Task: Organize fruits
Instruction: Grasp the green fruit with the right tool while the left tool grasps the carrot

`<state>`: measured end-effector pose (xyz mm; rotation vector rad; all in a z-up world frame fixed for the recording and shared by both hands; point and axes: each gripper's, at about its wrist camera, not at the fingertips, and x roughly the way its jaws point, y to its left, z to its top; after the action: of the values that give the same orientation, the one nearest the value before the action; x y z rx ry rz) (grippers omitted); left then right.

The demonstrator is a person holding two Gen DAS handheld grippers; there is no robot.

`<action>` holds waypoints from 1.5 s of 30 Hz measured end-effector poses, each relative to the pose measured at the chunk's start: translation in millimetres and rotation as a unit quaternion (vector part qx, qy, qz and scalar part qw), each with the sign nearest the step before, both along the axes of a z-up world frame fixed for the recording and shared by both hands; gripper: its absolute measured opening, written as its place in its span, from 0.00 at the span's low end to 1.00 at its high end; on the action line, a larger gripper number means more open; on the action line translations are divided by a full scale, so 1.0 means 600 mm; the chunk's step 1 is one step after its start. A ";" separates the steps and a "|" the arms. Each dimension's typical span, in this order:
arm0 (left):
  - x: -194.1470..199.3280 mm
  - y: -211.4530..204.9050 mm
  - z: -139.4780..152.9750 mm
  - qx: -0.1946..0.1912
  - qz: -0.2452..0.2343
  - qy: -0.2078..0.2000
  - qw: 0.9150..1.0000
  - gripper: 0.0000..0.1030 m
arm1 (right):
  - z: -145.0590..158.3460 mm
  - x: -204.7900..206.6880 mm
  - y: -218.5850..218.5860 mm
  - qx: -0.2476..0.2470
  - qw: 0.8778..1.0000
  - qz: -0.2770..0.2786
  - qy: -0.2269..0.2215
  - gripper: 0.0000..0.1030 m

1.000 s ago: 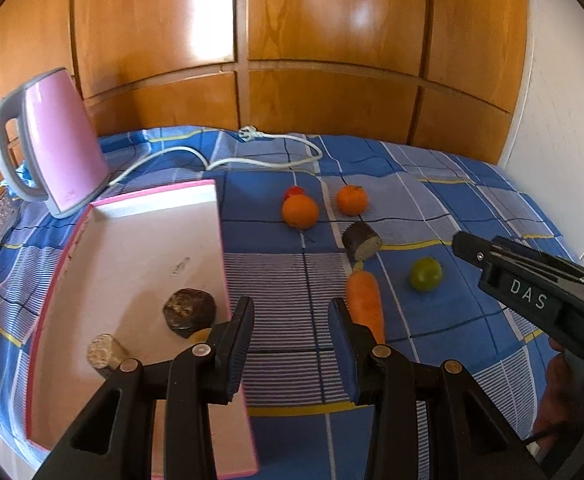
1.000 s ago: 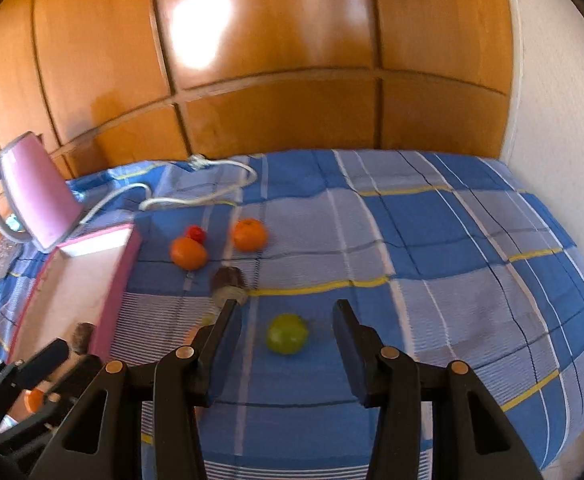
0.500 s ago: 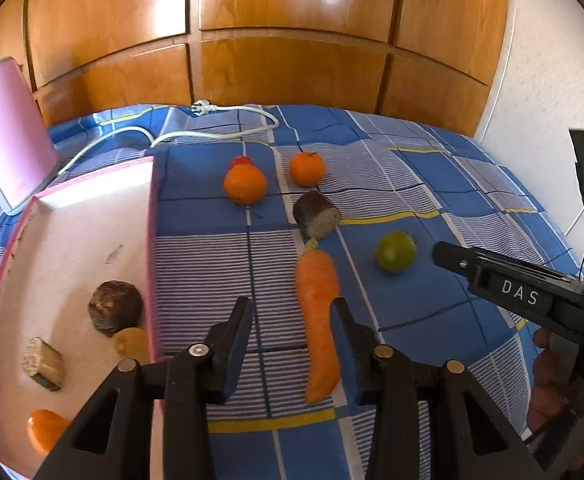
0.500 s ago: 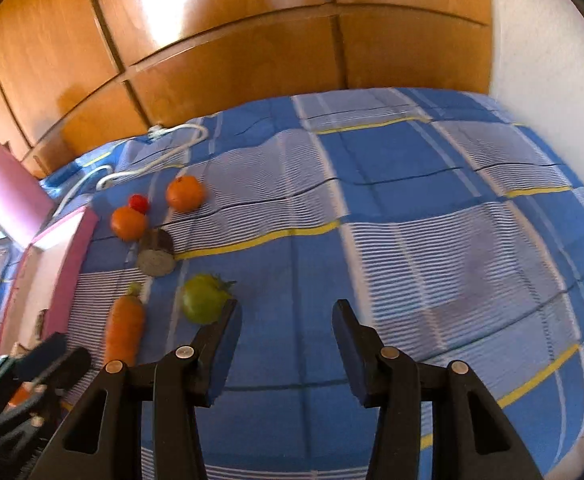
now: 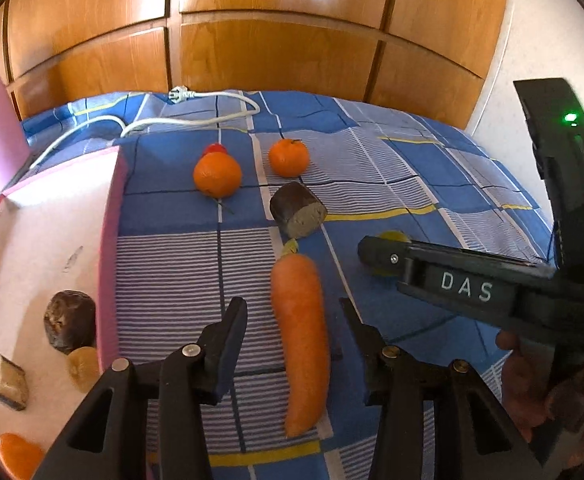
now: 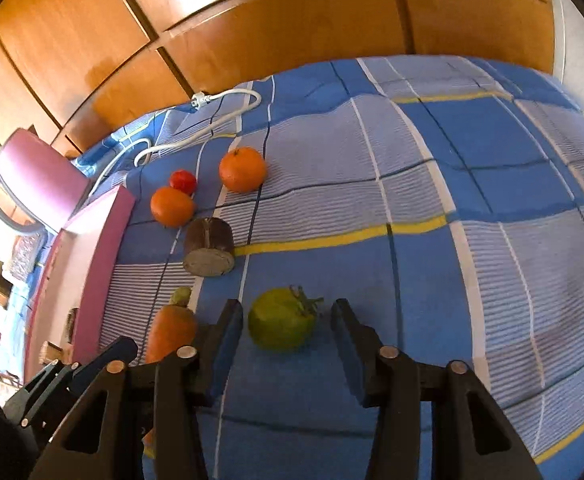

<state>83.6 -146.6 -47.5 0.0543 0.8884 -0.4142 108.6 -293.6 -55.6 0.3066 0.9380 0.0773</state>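
Now left gripper [image 5: 294,316] straddles carrot [image 5: 302,344] on cloth [image 5: 372,168] beside tray [image 5: 109,264], jaws just widening, pads clear. Right gripper [image 6: 287,320] brackets green tomato [image 6: 281,324], jaws just narrowing, gaps remain.

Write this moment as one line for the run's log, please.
left hand-held gripper: open, astride carrot, jaws just widened | right hand-held gripper: open, astride green tomato, jaws just narrowed | tray: some food in

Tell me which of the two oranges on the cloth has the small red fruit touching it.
The left orange, nearer the pink tray: the red fruit sits against its far side. The other orange lies alone.
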 end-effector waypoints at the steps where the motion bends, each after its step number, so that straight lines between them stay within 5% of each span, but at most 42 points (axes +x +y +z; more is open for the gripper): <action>1: 0.002 -0.002 -0.002 -0.001 0.000 0.001 1.000 0.45 | -0.001 0.003 0.002 -0.003 1.000 0.002 0.002 0.35; 8: 0.023 -0.018 -0.018 -0.002 0.001 0.009 1.000 0.44 | -0.001 0.007 0.008 -0.029 0.999 0.014 0.003 0.33; 12: 0.024 -0.024 -0.024 0.010 0.001 0.000 1.000 0.30 | -0.002 0.011 0.011 -0.040 0.999 0.016 0.002 0.33; 45: -0.054 0.017 0.042 0.008 0.021 -0.047 0.999 0.28 | -0.003 -0.059 0.019 -0.077 0.997 0.005 0.000 0.32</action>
<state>51.2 -136.7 -22.2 0.0700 0.7981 -0.3621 72.9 -282.4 -57.4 0.1592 0.9404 0.0135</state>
